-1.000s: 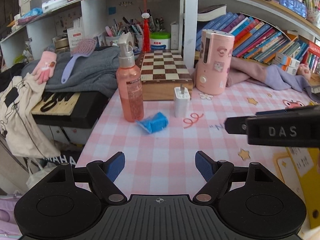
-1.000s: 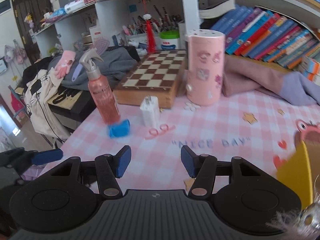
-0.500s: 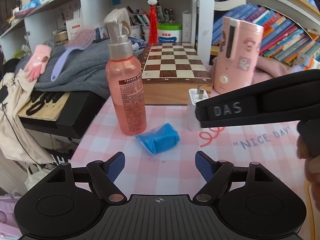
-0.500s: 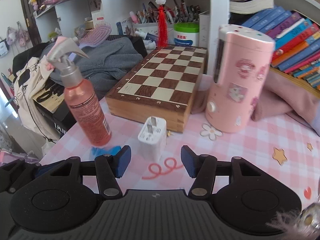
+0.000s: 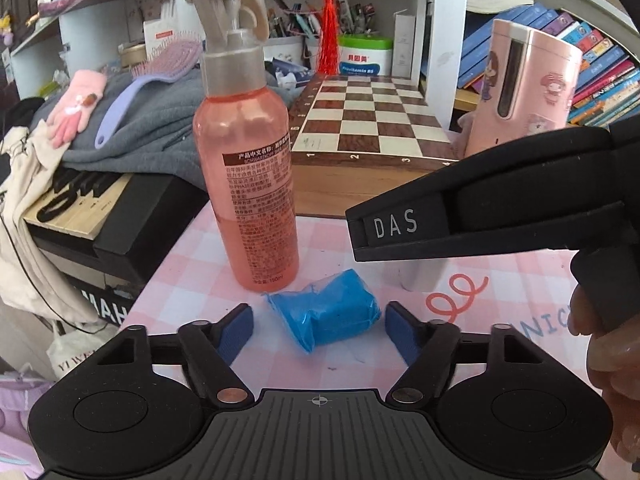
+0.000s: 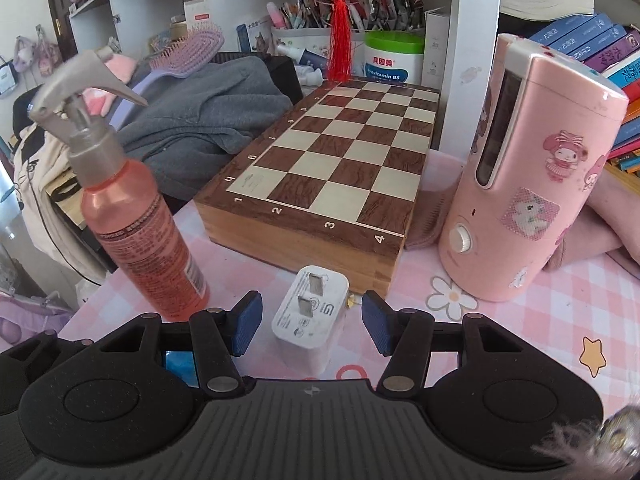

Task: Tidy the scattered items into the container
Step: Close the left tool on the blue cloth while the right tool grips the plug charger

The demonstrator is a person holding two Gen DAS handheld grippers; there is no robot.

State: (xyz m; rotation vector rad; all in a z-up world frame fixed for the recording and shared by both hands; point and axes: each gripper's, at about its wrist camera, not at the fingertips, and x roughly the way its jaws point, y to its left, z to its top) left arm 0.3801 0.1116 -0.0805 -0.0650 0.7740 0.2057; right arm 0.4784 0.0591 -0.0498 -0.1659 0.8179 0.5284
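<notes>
So I'm doing two pickups at once here, one per hand. My left gripper [image 5: 319,330] is sitting low over the pink checked desk [image 5: 192,276] with the crumpled blue packet [image 5: 326,316] right between the pads. The jaws have just been closing in on it, but there's visible daylight on both sides, so I'm not gripping anything yet. The pink spray bottle [image 5: 250,184] is standing just behind the packet, pretty close, so I'm trying not to bump it.

Over on the other side, my right gripper [image 6: 311,322] is straddling the white charger plug [image 6: 310,314], which is standing on end with its prongs up, right in front of the chessboard box [image 6: 328,184]. Pads are apart there too, with gaps either side.

Next I'm guessing it's squeeze both shut, lift straight up, then carry them off to the container. I can't see the container in either view, so finding it is part of the job. The packet looks squishy, so I'm expecting it to deform a bit.
</notes>
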